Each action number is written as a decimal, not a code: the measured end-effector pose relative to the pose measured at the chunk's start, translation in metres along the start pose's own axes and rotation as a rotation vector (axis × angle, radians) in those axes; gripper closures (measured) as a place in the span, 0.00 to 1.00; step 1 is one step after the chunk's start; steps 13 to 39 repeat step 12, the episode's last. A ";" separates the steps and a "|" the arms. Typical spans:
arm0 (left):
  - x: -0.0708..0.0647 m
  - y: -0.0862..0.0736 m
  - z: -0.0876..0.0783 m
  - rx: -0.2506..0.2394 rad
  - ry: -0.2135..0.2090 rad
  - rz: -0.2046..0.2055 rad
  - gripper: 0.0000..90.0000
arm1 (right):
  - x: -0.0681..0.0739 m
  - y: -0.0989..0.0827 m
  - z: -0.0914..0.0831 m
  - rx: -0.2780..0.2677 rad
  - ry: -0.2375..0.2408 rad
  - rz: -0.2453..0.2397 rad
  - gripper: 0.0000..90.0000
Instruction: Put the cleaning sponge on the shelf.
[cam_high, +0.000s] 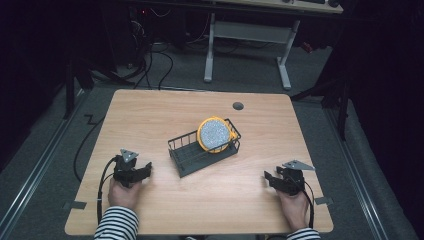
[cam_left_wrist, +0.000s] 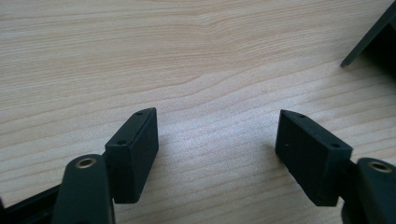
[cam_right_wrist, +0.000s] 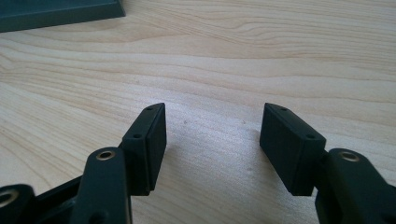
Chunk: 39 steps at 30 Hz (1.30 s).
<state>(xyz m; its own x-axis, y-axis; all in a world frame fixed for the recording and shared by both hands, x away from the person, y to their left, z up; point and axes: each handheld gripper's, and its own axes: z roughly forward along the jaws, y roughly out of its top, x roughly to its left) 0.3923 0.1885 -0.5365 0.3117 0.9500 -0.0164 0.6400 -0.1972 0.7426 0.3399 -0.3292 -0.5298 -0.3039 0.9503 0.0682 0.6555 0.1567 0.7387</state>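
While both of my hands rest low on the wooden table (cam_high: 150, 115), the black wire rack (cam_high: 202, 152) sits near the middle of it, and I take everything else from that rack. Inside the rack, toward its far right end, a round plate (cam_high: 215, 134) with a yellow rim and a grey speckled face stands on edge, leaning against the wires. My left gripper (cam_high: 142, 171) lies near the rack's left side, a little nearer to me, its jaws spread wide with nothing but bare wood between them — the left gripper view shows the two black pads (cam_left_wrist: 135, 154) well apart over the grain, and a dark corner of the rack's base (cam_left_wrist: 373, 39) at the upper right. My right gripper (cam_high: 270, 178) lies to the right of the rack and nearer to me, also released, its jaws parted and holding nothing; in the right gripper view the pads (cam_right_wrist: 149, 144) stand apart above the tabletop, with an edge of the rack's dark base (cam_right_wrist: 60, 13) at the upper left. Neither gripper touches the rack or the plate. I can read no brand, label or writing on the plate, the rack or the grippers. Beyond the rack, a small dark round hole (cam_high: 238, 106) marks the table's far side.
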 end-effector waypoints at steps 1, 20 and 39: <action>0.000 0.000 0.000 0.001 0.000 0.000 0.34 | 0.000 0.000 0.000 0.001 -0.003 -0.001 0.45; 0.000 0.000 -0.001 0.000 0.004 -0.001 0.37 | 0.008 0.000 0.002 0.018 -0.042 -0.076 0.43; 0.000 0.000 -0.001 0.000 0.004 -0.001 0.37 | 0.008 0.000 0.002 0.018 -0.042 -0.076 0.43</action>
